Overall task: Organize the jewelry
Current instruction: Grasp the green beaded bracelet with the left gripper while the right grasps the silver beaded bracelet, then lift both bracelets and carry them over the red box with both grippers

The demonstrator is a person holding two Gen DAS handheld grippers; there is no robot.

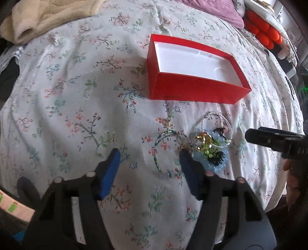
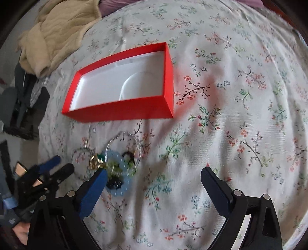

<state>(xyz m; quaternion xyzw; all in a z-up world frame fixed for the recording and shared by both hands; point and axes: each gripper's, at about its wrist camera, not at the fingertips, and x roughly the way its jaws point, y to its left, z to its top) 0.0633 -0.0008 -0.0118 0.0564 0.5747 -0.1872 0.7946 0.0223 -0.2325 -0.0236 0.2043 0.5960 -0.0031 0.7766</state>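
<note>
A red box (image 1: 192,92) (image 2: 119,112) with a white, empty inside lies open on the floral bedsheet. In front of it sits a small jewelry pile: a silver twisted bangle (image 1: 215,113) (image 2: 123,134), gold rings (image 1: 202,141) (image 2: 94,163), a pale blue beaded piece (image 1: 217,167) (image 2: 119,190) and a thin green beaded bracelet (image 1: 156,143) (image 2: 77,152). My left gripper (image 1: 149,153) is open just left of the pile, with part of the thin bracelet between its fingers, unpressed. My right gripper (image 2: 154,172) is open wide, its left finger at the pile's edge.
A beige blanket (image 1: 48,17) (image 2: 57,34) is bunched at the bed's far left. A purple pillow (image 1: 211,9) and an orange cushion (image 1: 263,32) lie at the far right. Dark clothes (image 2: 25,100) hang off the left edge. Bare sheet spreads right of the box.
</note>
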